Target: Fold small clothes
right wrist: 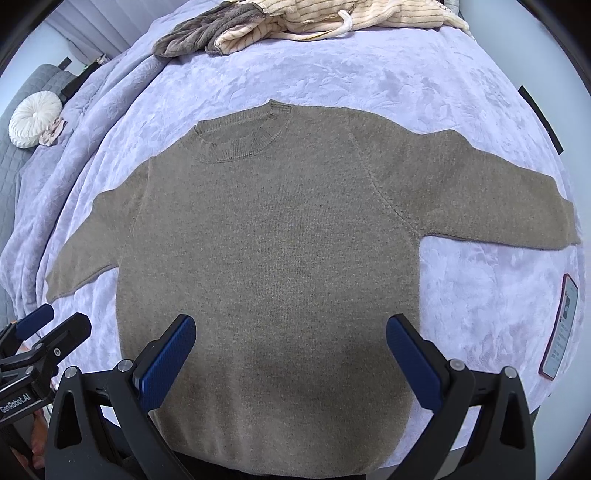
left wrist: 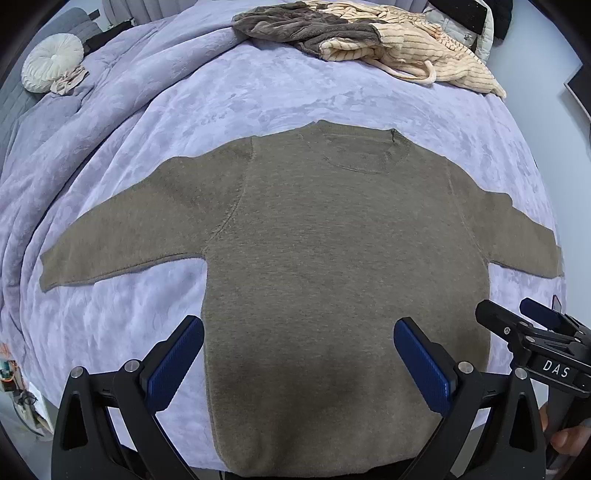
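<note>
A small olive-brown knit sweater (left wrist: pixel 325 236) (right wrist: pixel 273 236) lies flat on a lavender bedspread (left wrist: pixel 258 99) (right wrist: pixel 406 85), collar away from me, both sleeves spread out to the sides. My left gripper (left wrist: pixel 299 332) hovers open over the sweater's lower left part, near the hem, with nothing between its blue pads. My right gripper (right wrist: pixel 290 328) hangs open over the lower right part, likewise holding nothing. Each gripper shows at the edge of the other's view: the right gripper (left wrist: pixel 517 314) and the left gripper (right wrist: pixel 55 321).
A heap of other clothes, grey plush and cream striped (left wrist: pixel 369 37) (right wrist: pixel 295 22), lies at the far edge of the bed. A round white cushion (left wrist: pixel 51 66) (right wrist: pixel 35 118) sits far left. A phone (right wrist: pixel 561 325) rests on the bedspread at the right.
</note>
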Motion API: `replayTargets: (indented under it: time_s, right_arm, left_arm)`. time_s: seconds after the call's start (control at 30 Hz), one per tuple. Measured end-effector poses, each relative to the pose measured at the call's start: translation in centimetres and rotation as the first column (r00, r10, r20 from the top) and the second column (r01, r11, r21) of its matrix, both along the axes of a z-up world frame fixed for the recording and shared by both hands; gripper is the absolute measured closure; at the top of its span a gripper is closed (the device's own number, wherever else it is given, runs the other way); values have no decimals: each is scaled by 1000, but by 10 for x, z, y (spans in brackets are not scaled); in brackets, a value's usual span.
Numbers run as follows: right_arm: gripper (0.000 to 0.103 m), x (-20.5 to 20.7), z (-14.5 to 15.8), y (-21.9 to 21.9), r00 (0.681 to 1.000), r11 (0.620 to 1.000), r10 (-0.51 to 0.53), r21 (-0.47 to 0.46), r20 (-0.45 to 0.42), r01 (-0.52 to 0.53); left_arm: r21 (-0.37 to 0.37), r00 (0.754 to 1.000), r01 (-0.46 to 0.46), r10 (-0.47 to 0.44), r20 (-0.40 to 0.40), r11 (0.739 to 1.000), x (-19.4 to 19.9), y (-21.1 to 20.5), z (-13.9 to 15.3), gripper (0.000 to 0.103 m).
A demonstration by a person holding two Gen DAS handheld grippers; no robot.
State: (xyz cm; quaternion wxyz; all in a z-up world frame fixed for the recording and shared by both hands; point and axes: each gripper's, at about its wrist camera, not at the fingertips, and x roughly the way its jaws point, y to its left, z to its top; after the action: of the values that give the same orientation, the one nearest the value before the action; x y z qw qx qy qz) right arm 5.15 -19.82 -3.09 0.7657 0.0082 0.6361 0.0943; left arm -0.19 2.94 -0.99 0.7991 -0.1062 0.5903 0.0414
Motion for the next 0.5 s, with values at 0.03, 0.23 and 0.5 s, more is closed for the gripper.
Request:
replayTargets:
  time_s: [0.03,0.23,0.5]
  right_arm:
    - [0,0,0,1,1000,1000,0,-4,-2,0]
    - [0,-3,-5,5,1000,1000,3,-18,-22,-3]
    - [0,-4,-4,25,998,997,51,-51,-27,-53]
  left_arm:
    - [0,1000,-3,3,10,1000,0,2,0,0]
    - [16,998,-42,43,-51,999,-6,17,-8,0]
    - [-4,991,-111,110,-72,994,-16,42,-17,0]
